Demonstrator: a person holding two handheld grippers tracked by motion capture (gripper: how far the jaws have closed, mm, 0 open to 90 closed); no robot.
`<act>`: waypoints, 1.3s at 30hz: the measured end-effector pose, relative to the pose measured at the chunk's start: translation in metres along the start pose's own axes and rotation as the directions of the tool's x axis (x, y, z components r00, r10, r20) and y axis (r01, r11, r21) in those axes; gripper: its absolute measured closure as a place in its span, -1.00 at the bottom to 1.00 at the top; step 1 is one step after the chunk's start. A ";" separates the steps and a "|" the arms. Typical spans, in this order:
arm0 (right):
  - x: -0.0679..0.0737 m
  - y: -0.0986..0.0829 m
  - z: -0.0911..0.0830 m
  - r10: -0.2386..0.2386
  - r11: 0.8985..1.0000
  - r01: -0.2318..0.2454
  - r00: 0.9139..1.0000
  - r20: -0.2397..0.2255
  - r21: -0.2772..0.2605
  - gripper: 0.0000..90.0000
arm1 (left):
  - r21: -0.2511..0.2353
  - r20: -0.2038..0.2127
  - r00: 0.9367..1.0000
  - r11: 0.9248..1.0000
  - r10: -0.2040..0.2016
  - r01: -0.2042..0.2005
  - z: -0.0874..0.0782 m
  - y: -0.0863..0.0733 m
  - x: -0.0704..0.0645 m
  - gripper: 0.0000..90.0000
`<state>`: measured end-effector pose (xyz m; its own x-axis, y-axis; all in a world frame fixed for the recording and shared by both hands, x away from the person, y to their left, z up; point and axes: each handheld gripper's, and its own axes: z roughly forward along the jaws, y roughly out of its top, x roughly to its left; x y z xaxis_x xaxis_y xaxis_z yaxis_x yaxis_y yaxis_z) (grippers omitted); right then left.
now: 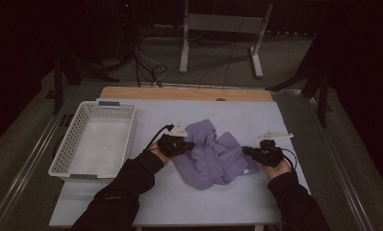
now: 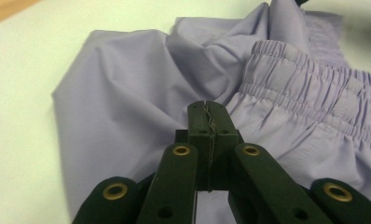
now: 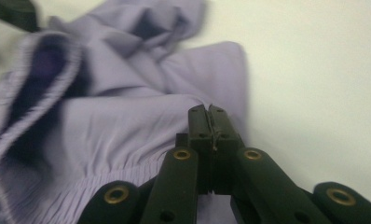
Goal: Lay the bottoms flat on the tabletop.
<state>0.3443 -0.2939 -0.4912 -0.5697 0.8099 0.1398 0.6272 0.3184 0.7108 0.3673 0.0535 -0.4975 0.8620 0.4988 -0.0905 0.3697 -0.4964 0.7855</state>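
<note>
Crumpled purple shorts (image 1: 213,156) with an elastic waistband lie at the middle of the pale table (image 1: 180,197). My left gripper (image 1: 191,144) is at the cloth's left edge. In the left gripper view its jaws (image 2: 208,106) are pressed together, folds of the shorts (image 2: 127,84) run up to their tips, and the gathered waistband (image 2: 305,84) lies just to the right. My right gripper (image 1: 245,150) meets the cloth's right side. In the right gripper view it (image 3: 208,108) is shut on the edge of the shorts (image 3: 127,126), with bare table to the right.
An empty white mesh basket (image 1: 64,144) stands at the table's left side. A wooden strip (image 1: 185,93) runs along the far edge. Beyond the table are cables and a grey metal stand (image 1: 218,29) on the floor. Bare tabletop lies in front of the shorts.
</note>
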 end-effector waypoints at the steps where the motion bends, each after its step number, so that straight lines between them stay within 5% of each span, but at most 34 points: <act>1: -0.002 0.000 0.000 0.007 1.000 -0.007 1.000 0.004 0.003 0.85 | -0.018 0.014 1.000 1.000 0.005 -0.004 -0.001 0.000 -0.001 0.98; 4: -0.002 -0.001 -0.006 0.029 0.999 -0.030 0.999 -0.046 -0.026 0.43 | -0.039 0.043 0.999 0.999 0.027 -0.025 -0.004 0.000 -0.003 0.32; 7: 0.002 -0.001 -0.015 0.010 0.999 -0.013 0.997 -0.078 -0.033 0.24 | -0.031 0.072 0.997 0.999 0.039 -0.037 -0.001 0.002 -0.006 0.00; 10: 0.006 -0.005 -0.021 0.007 0.999 -0.011 0.996 -0.093 -0.035 0.16 | -0.023 0.086 0.995 0.998 0.058 -0.056 0.006 0.005 -0.010 -0.10; 19: 0.006 -0.018 -0.019 -0.001 1.000 -0.002 0.997 -0.080 -0.030 0.01 | 0.040 0.209 0.975 0.995 0.082 -0.093 0.035 0.011 -0.015 -0.13; 22: 0.008 -0.018 -0.017 -0.011 1.000 0.009 0.997 -0.073 -0.022 -0.08 | 0.066 0.254 0.961 0.989 0.113 -0.134 0.041 0.009 -0.020 0.18; 24: 0.008 -0.019 -0.018 -0.023 1.000 0.021 0.997 -0.068 -0.022 -0.08 | 0.074 0.265 0.955 0.985 0.134 -0.158 0.040 0.009 -0.024 0.61; 26: 0.008 -0.019 -0.019 -0.027 0.999 0.025 0.998 -0.063 -0.027 -0.09 | 0.072 0.257 0.957 0.985 0.135 -0.158 0.038 0.009 -0.025 0.98; 28: 0.007 -0.018 -0.020 -0.023 0.999 0.021 0.998 -0.051 -0.031 -0.09 | 0.040 0.256 0.960 0.990 0.118 -0.133 0.033 0.011 -0.023 1.00; 30: 0.006 -0.017 -0.023 -0.024 0.999 0.023 0.999 -0.045 -0.039 -0.09 | 0.001 0.225 0.971 0.996 0.083 -0.085 0.024 0.015 -0.017 1.00; 34: 0.004 -0.015 -0.026 -0.019 0.999 0.017 0.999 -0.036 -0.051 -0.08 | -0.033 0.101 0.995 0.999 0.025 -0.022 0.010 0.020 -0.001 1.00; 35: 0.004 -0.015 -0.026 -0.019 0.999 0.017 0.999 -0.036 -0.051 -0.08 | -0.033 0.101 0.995 0.999 0.025 -0.022 0.010 0.020 -0.001 1.00; 36: 0.003 -0.015 -0.027 -0.025 0.998 0.022 0.999 -0.046 -0.057 -0.07 | -0.039 0.028 1.000 0.999 -0.011 0.012 0.004 0.022 0.007 1.00; 39: 0.004 -0.014 -0.026 -0.040 0.998 0.037 0.998 -0.053 -0.055 -0.06 | -0.054 -0.022 0.997 0.996 -0.069 0.068 -0.001 0.021 0.016 1.00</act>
<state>0.3193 -0.3075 -0.4830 -0.6216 0.7693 0.1476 0.5754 0.3205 0.7524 0.3886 0.0518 -0.4818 0.8266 0.5472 -0.1315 0.4081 -0.4220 0.8096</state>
